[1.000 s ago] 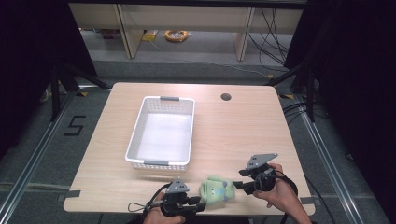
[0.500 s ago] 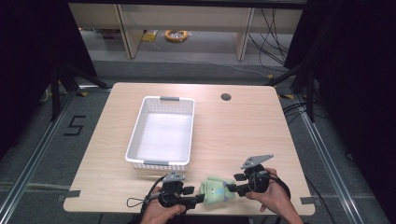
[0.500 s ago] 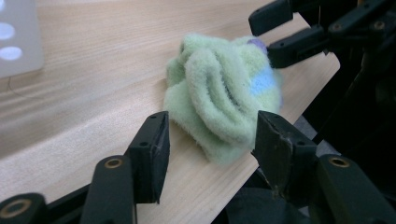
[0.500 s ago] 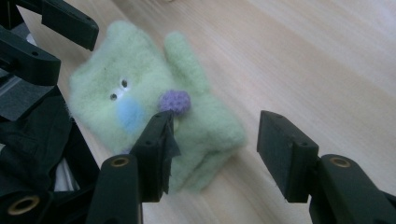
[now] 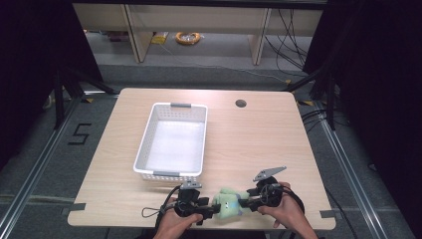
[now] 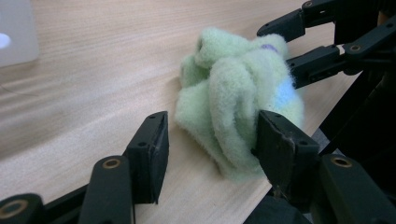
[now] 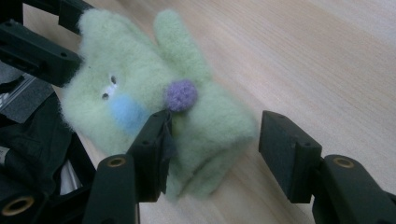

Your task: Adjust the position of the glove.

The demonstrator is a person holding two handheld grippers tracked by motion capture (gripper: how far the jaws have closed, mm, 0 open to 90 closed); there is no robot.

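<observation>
A pale green plush toy [image 5: 229, 203] with a purple pom-pom and a blue patch lies on the wooden table [image 5: 259, 144], close to its front edge. My left gripper [image 5: 215, 211] reaches it from the left. Its jaws have just been opening and now stand open around the plush [image 6: 233, 98]: the right pad touches the fleece and the left pad stands clear. My right gripper [image 5: 244, 204] comes in from the right, also open. In the right gripper view the plush [image 7: 154, 102] lies between the jaws, against the left pad and apart from the right one.
A white plastic basket [image 5: 171, 107] stands empty at the table's centre left. A round cable hole [image 5: 241, 103] sits near the back edge. The table's front edge runs just under both hands.
The right hand has come down and in a little toward the plush. The left hand has shifted slightly. The plush lies where it was.
</observation>
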